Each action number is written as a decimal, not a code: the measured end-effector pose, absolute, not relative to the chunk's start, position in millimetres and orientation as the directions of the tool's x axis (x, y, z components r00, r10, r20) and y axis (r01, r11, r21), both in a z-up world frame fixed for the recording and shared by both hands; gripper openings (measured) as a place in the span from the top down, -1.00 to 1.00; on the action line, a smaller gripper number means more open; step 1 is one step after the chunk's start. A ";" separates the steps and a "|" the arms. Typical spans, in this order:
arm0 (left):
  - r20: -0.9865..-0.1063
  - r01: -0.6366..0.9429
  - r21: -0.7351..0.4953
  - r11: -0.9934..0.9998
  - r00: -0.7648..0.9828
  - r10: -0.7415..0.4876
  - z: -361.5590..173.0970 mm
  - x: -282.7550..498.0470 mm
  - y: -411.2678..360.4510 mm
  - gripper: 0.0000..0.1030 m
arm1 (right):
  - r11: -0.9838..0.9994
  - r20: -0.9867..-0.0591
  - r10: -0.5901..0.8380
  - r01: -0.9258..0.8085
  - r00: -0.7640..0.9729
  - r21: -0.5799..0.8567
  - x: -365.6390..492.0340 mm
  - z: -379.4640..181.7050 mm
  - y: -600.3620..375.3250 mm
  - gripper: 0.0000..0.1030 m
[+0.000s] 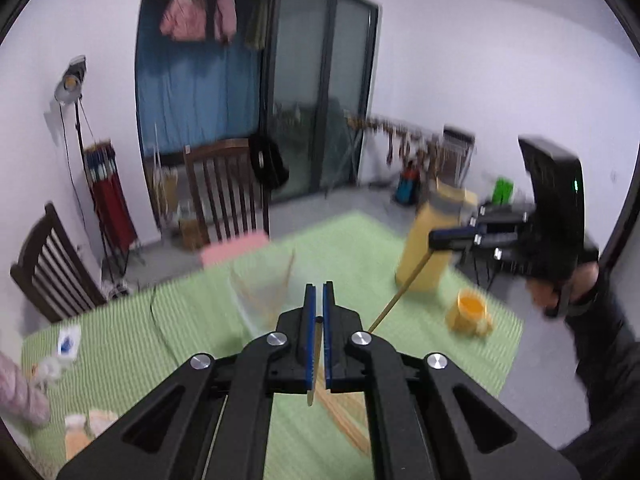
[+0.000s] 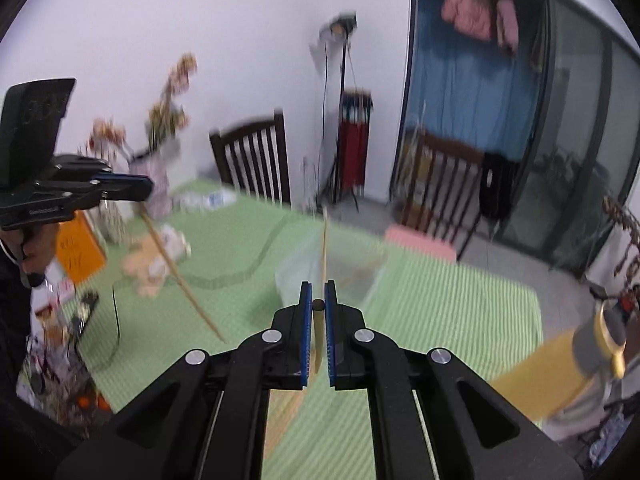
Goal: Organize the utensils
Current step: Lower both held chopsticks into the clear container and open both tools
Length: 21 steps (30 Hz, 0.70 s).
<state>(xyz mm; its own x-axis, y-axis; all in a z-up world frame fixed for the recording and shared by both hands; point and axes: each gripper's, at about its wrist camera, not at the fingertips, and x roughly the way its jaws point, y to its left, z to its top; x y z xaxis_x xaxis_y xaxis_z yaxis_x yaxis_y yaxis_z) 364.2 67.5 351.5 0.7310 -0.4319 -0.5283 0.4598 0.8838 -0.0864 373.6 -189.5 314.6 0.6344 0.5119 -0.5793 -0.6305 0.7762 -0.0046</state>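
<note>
Nearest the lens in the left wrist view, the left gripper (image 1: 319, 300) had its blue fingers (image 1: 309, 336) clamped on one chopstick (image 1: 317, 364), which ran down between the pads and poked out below them. More pale chopsticks (image 1: 346, 420) lay blurred on the green striped cloth (image 1: 192, 320) under and right of the fingers; their number could not be told. Ahead of the fingertips stood a clear container (image 1: 260, 280), and well right of them a yellow bottle (image 1: 430, 244) and a yellow cup (image 1: 470, 310). At far right the right gripper (image 1: 440, 238) held a second chopstick (image 1: 402, 290) slanting down towards the cloth.

The right wrist view showed that stick (image 2: 320, 312) upright, pinched between the closed-in pads (image 2: 306, 332), its tip rising in front of the container (image 2: 332, 276). Only this view showed, left of the fingers, dried flowers (image 2: 168, 104) in a vase and a small plush toy (image 2: 150, 266). Two wooden chairs (image 2: 256, 160) stood beyond the table. In all, two sticks were gripped, one per gripper.
</note>
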 end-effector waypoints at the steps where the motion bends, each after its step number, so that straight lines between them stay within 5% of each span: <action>1: -0.508 0.460 -0.096 0.882 0.740 -0.441 362.2 373.2 66.6 1.00 | 0.776 -0.556 0.525 -0.631 0.645 0.001 379.6 324.4 -188.0 0.88; 9: -0.468 0.425 -0.232 0.875 0.740 -0.483 380.4 464.0 69.0 1.00 | 0.805 -0.419 0.566 -0.585 0.710 0.096 446.3 361.1 -185.7 0.88; 21: -0.548 0.164 -0.563 0.810 0.659 -0.515 198.2 583.5 93.4 1.00 | 0.856 -0.615 0.509 -0.429 0.602 0.288 568.0 216.6 -160.1 0.88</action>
<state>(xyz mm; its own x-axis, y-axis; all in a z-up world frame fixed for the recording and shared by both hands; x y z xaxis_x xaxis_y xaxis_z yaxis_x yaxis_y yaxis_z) 583.5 93.4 198.2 0.6592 -0.5147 -0.5482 0.1638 0.8098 -0.5634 568.0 -160.1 216.6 0.6022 0.5088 -0.6152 -0.4294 0.8561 0.2876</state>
